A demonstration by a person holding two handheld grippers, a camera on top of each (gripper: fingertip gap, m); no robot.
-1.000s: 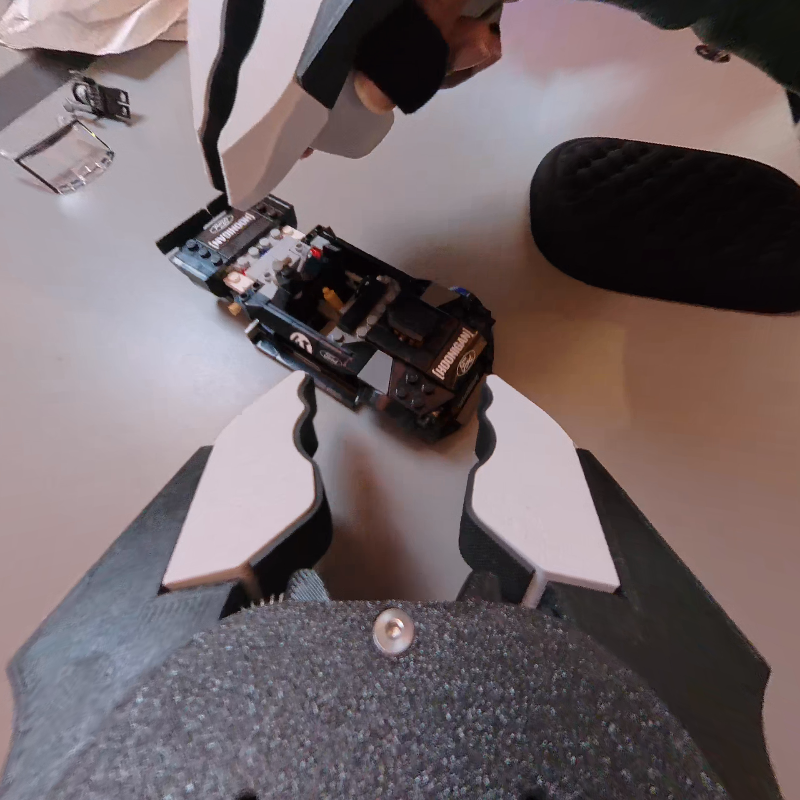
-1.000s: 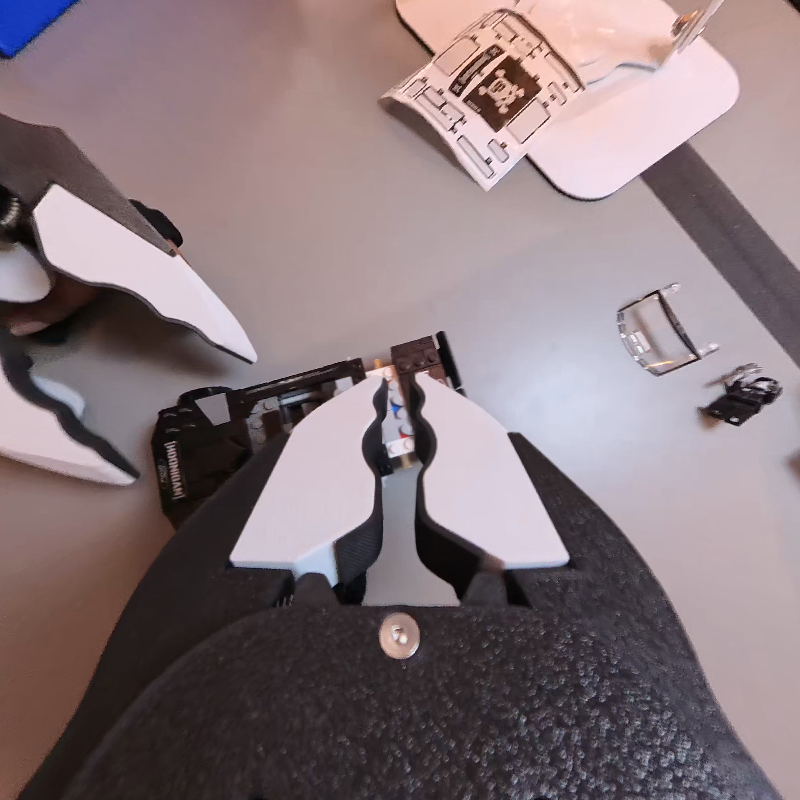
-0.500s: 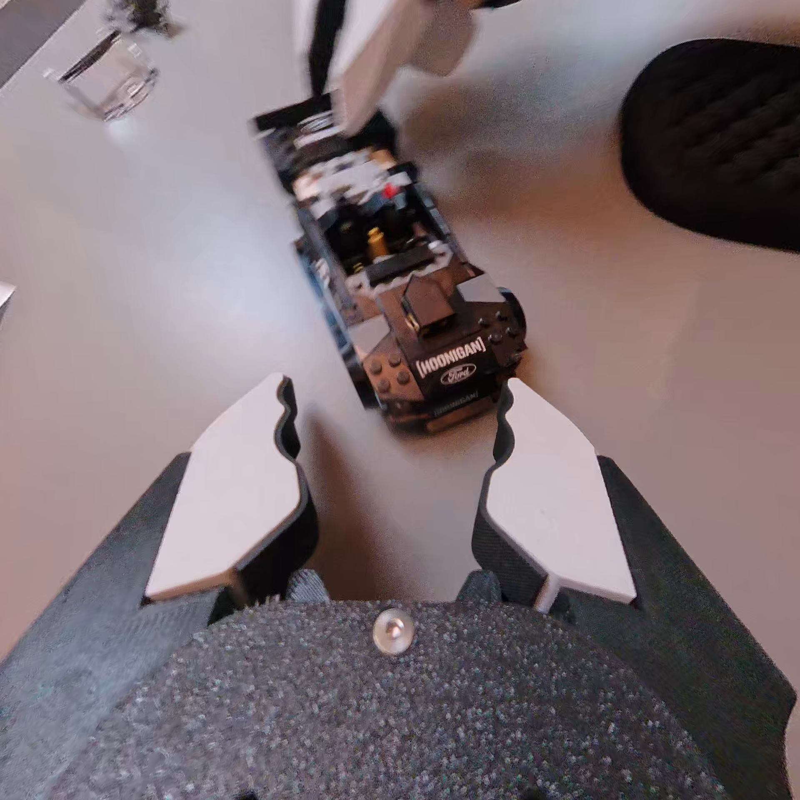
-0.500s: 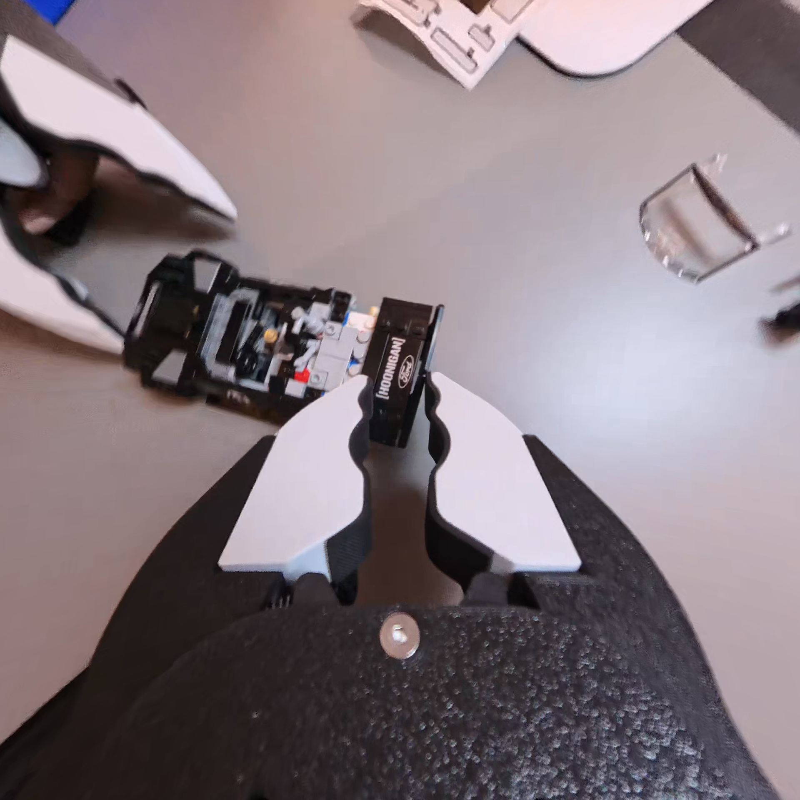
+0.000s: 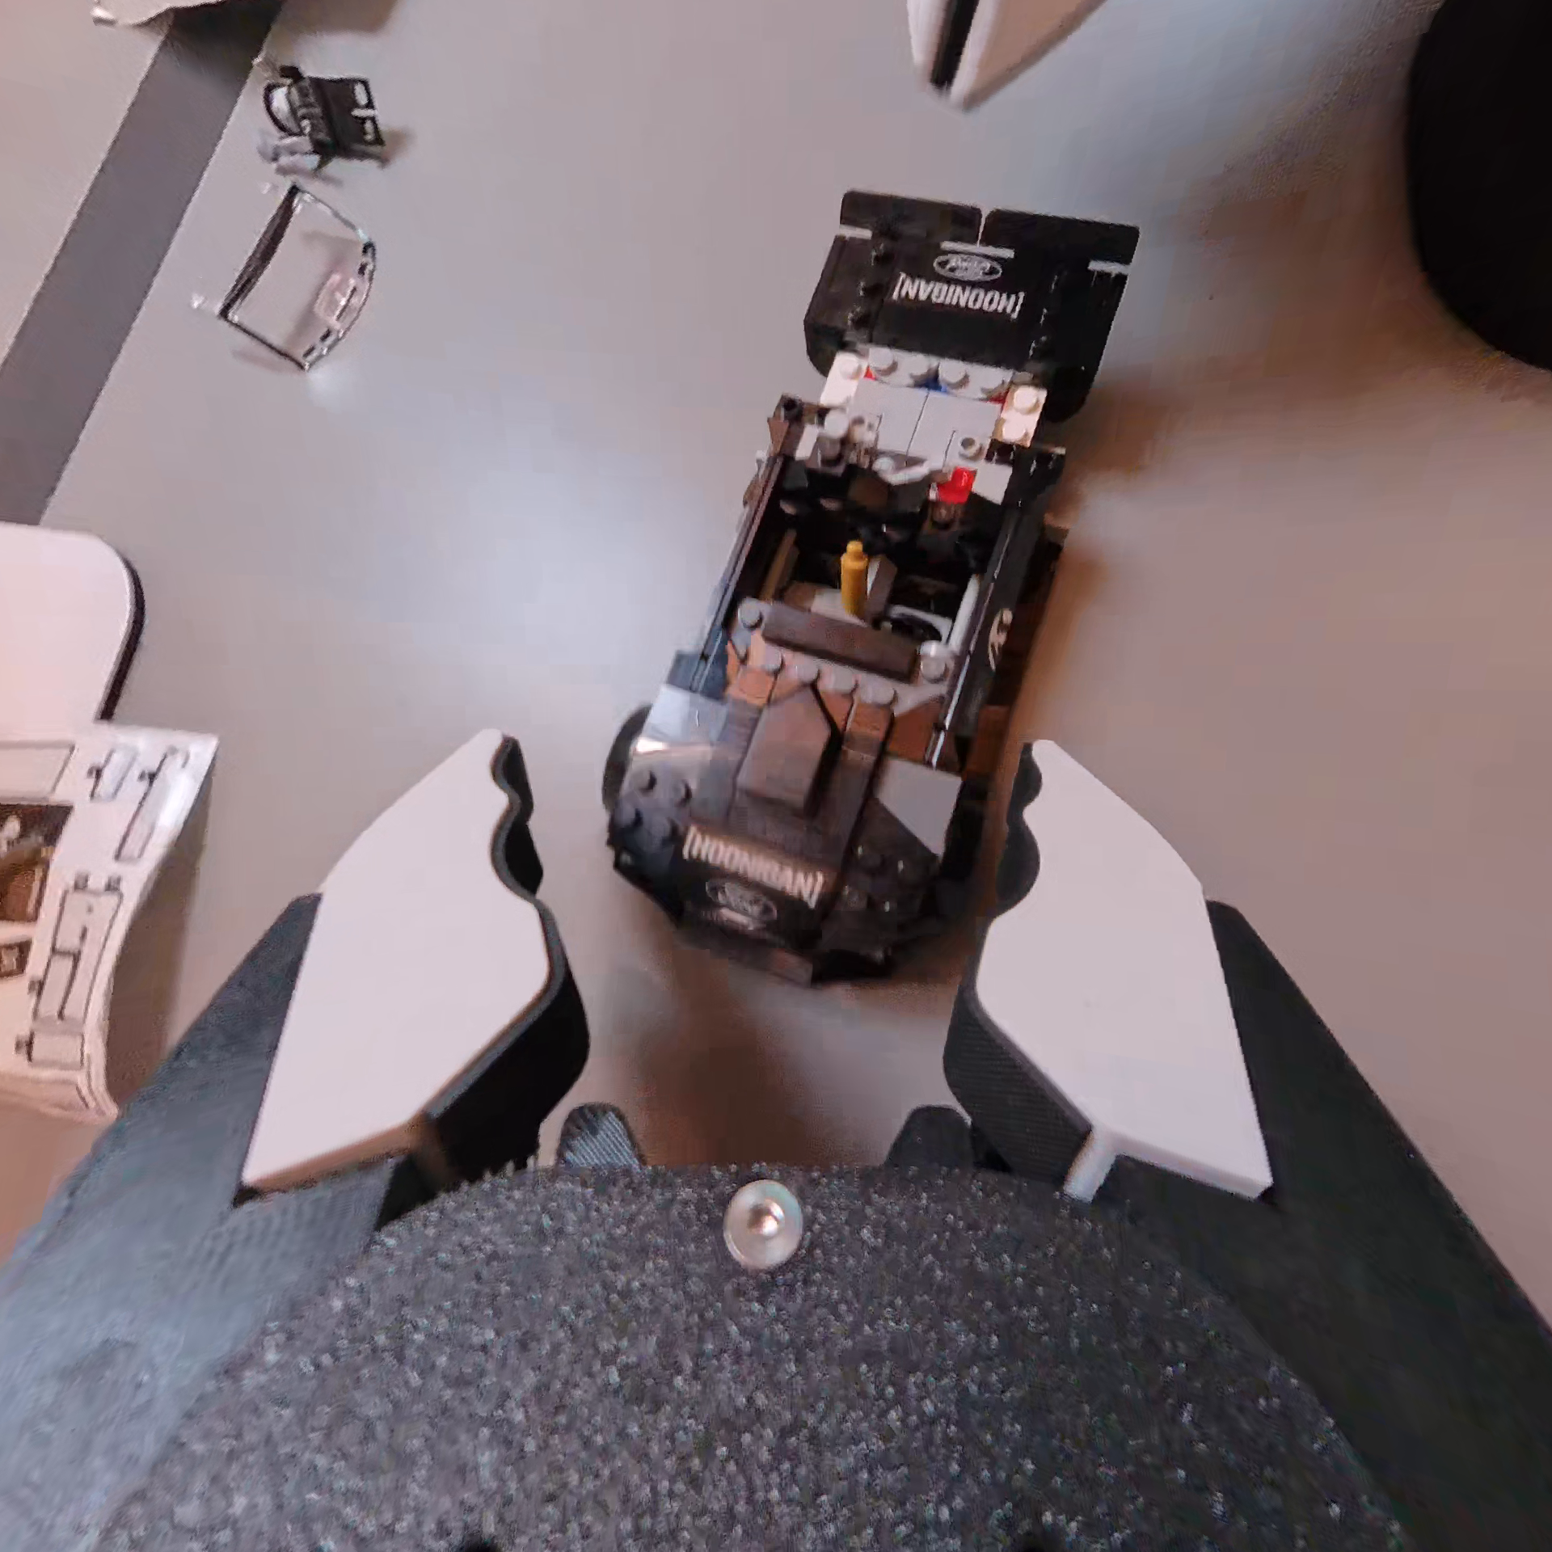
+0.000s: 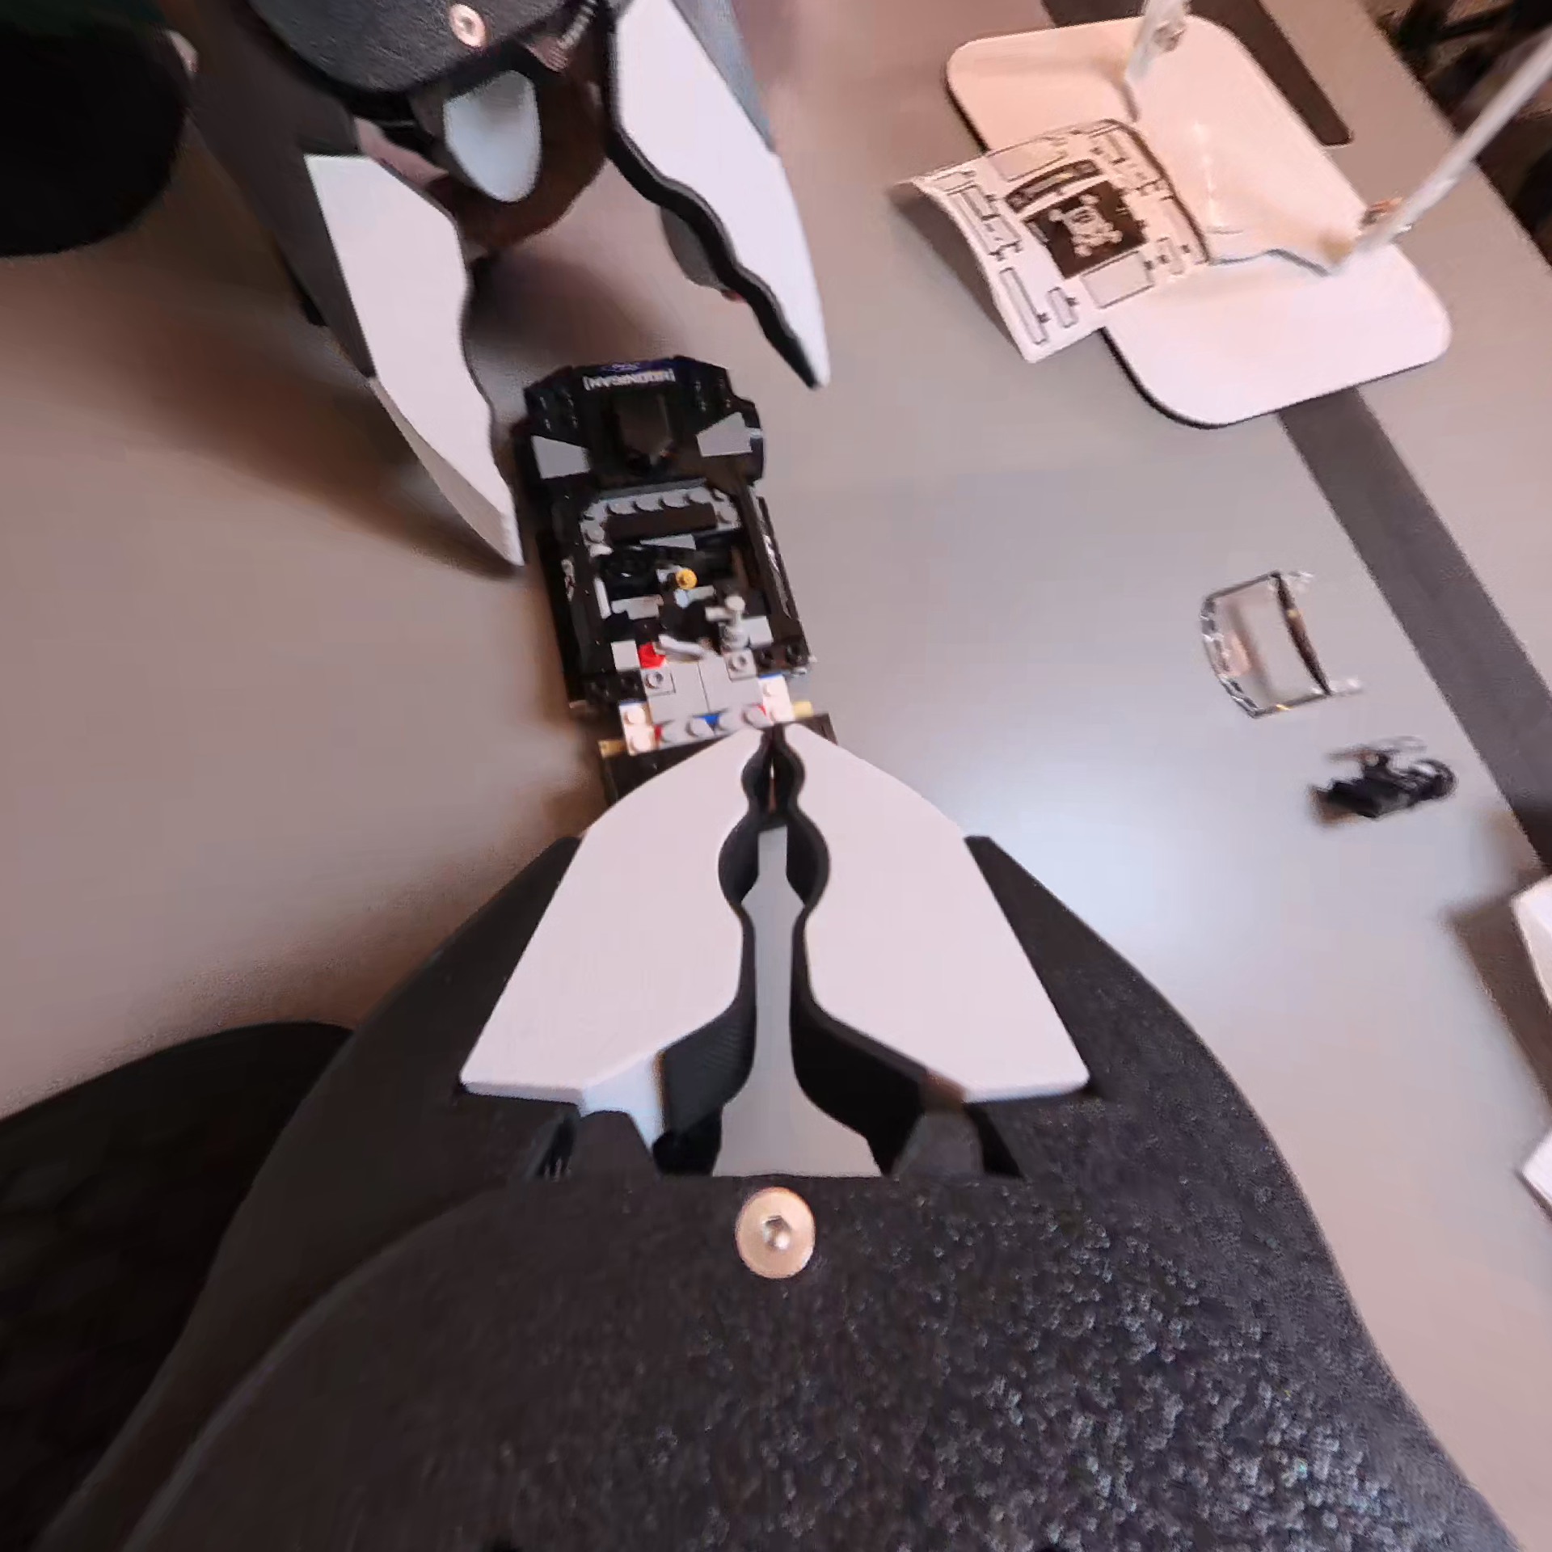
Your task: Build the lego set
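The black lego car (image 5: pixel 873 672) stands roofless on the grey table, its open cabin showing grey, red and yellow parts. My left gripper (image 5: pixel 770 756) is open, one finger on each side of the car's front end without touching it. My right gripper (image 6: pixel 774 739) is shut and empty, its tips hovering over the car's rear end (image 6: pixel 714 697). From the left wrist view the right gripper (image 5: pixel 957 76) shows beyond the rear spoiler. From the right wrist view the left gripper (image 6: pixel 655 458) straddles the car's nose.
A clear windscreen piece (image 6: pixel 1268 647) and a small black part (image 6: pixel 1386 785) lie to the right of the car. A sticker sheet (image 6: pixel 1067 235) rests on a white pad (image 6: pixel 1302 353). A black cushion (image 5: pixel 1486 193) lies on the other side. The clear windscreen piece (image 6: pixel 1268 647) is about 20 cm from both grippers' fingertips.
The car has turned to lie lengthwise between the two grippers. My right gripper has let go of the rear spoiler, closed and lifted. My left gripper now straddles the front end.
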